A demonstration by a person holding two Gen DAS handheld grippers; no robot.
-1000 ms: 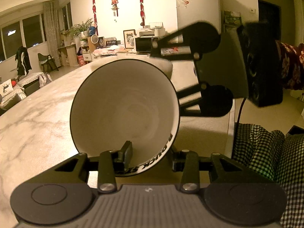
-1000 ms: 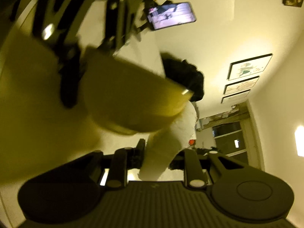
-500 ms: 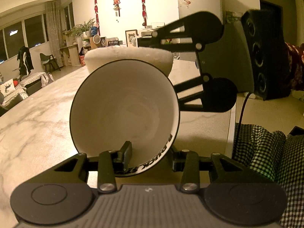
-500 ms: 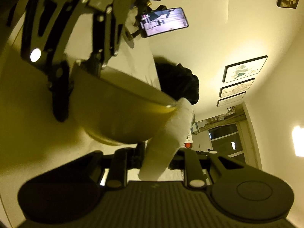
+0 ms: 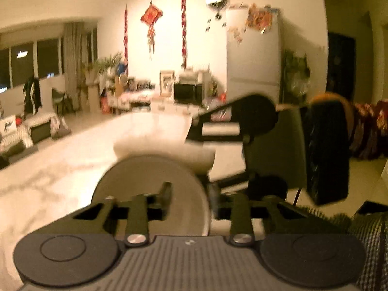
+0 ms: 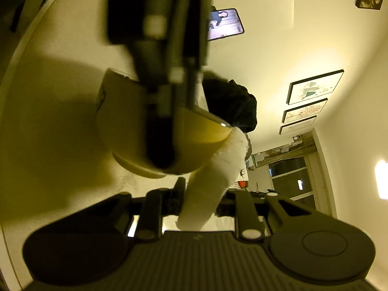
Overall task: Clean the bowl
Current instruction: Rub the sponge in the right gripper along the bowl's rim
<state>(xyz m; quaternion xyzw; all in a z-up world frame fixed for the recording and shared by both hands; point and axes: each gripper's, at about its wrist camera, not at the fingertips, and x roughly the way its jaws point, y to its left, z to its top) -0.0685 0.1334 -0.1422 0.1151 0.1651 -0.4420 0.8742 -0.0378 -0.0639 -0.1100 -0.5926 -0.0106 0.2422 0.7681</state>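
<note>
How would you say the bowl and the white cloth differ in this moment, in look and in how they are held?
The bowl is rigid, round and glossy; the white cloth is soft, fuzzy and rolled long. The left gripper, its jaws closing, straddles the bowl's rim, one finger inside; the right gripper is shut on the cloth's near end. The bowl is tipped on edge; the cloth reaches to its rim. Both are pale.

A lived-in home at night, red festive hangings (image 5: pixel 151 17) upper centre, fridge (image 5: pixel 252 55) with magnets at right, potted plants (image 5: pixel 109 61) by dark windows (image 5: pixel 29 58), framed pictures (image 6: pixel 312 89) on the wall
</note>
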